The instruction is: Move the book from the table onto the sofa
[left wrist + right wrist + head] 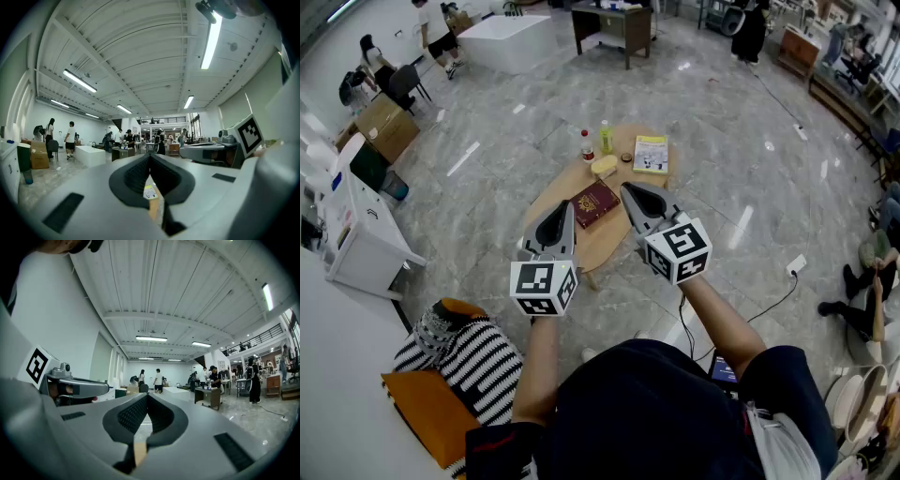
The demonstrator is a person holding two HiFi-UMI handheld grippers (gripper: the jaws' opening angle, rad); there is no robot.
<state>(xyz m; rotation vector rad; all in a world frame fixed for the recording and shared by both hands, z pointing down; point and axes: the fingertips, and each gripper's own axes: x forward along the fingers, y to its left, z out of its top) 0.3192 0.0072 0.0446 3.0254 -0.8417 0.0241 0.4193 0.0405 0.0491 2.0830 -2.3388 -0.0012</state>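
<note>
**Item 1, my left claw** (569, 208): jaws pressed flat together with nothing between them. It is held level over the near end of the table.

**Item 2, my right claw** (626, 189): also closed and empty, level, a little to the right of the left one. Each claw's marker cube hides the hand behind it.

**Item 3, dark red book** (594, 202): lying flat on the oval wooden table (602, 239), between my two claw tips. Its left corner sits just beside the left tip. I cannot tell whether they touch.

**Item 4, rest of the tabletop:**
- a yellow-covered book (651, 154) at the far right edge
- a pale yellow block (604, 166)
- a red-capped bottle (587, 145)
- a yellow-green bottle (606, 137)
- a small dark round thing (625, 157), too small to name

In both gripper views my own jaws hide nearly all of the table; only a sliver shows beneath them.

**Item 5, surroundings:**
- Grey marble floor (487, 187) lies open all round the table.
- A cable (769, 298) trails across the floor on the right.
- At lower left there is orange upholstery (422, 403) under striped black-and-white fabric (473, 361). My body and the picture's edge cut it off, so its full shape is unclear.
</note>
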